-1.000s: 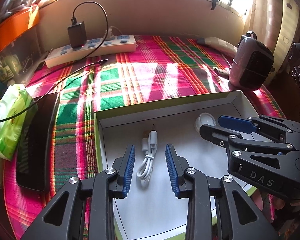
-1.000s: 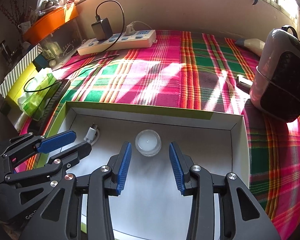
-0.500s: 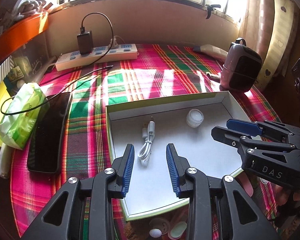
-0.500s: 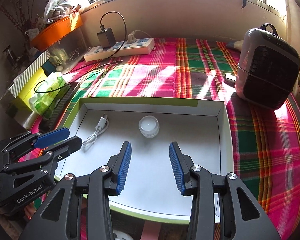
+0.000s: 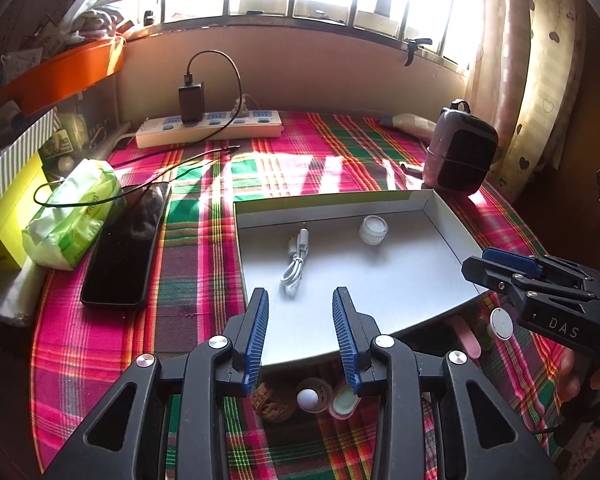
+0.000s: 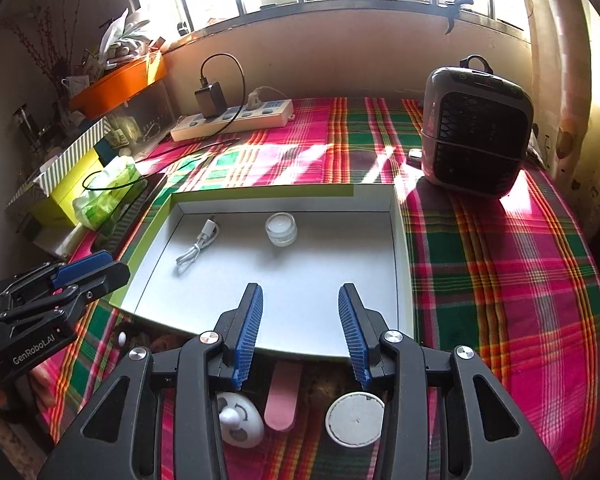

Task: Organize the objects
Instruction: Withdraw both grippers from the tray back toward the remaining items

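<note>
Two grippers, left gripper (image 5: pixel 300 332) and right gripper (image 6: pixel 300 332), hang released and empty over the white box's (image 6: pixel 403 248) near edge; plaid-covered surface (image 6: pixel 500 264) lies open rightward, window-lit.

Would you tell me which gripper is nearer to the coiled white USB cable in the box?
Left. The left gripper sits directly in front of the white USB cable; the right gripper is off to the cable's right, lined up with the small jar.
</note>
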`<control>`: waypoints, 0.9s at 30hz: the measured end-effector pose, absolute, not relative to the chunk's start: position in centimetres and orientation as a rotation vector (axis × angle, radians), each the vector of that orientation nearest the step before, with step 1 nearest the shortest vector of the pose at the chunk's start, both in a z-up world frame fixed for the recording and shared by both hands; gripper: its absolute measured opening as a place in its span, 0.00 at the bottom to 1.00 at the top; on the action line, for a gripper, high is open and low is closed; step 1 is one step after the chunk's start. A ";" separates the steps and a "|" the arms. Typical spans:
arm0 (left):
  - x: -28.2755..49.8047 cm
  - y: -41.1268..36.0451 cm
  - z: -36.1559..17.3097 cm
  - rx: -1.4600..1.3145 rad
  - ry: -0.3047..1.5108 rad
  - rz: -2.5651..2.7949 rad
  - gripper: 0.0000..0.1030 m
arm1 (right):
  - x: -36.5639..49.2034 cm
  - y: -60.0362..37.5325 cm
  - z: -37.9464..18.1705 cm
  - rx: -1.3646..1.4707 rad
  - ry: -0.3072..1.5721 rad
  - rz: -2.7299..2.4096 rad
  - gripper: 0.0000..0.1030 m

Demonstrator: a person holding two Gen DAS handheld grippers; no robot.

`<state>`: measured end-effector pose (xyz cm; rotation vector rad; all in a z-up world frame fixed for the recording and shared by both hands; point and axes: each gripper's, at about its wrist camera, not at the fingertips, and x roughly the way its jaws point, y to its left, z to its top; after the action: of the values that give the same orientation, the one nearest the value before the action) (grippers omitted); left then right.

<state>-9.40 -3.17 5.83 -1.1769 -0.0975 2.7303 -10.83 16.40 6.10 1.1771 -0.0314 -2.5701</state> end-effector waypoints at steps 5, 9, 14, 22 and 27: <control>-7.6 -4.5 5.5 -1.169 -0.147 2.730 0.32 | -8.9 18.0 6.5 1.143 -0.050 -2.603 0.40; -6.2 -5.4 4.8 -1.168 -0.163 2.725 0.33 | -7.6 19.3 6.5 1.130 -0.064 -2.650 0.47; -5.4 -5.8 3.6 -1.201 -0.203 2.707 0.34 | -6.4 20.5 5.8 1.150 -0.087 -2.672 0.47; -4.7 -6.2 2.4 -1.226 -0.254 2.690 0.34 | -4.9 22.3 4.0 1.185 -0.127 -2.688 0.47; -4.6 -6.2 1.7 -1.245 -0.255 2.677 0.34 | -4.9 22.0 3.0 1.202 -0.120 -2.657 0.47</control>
<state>-4.60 -6.18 1.71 -1.2454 -0.2549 2.6772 -4.91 21.97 3.02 1.2015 -0.1196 -2.6575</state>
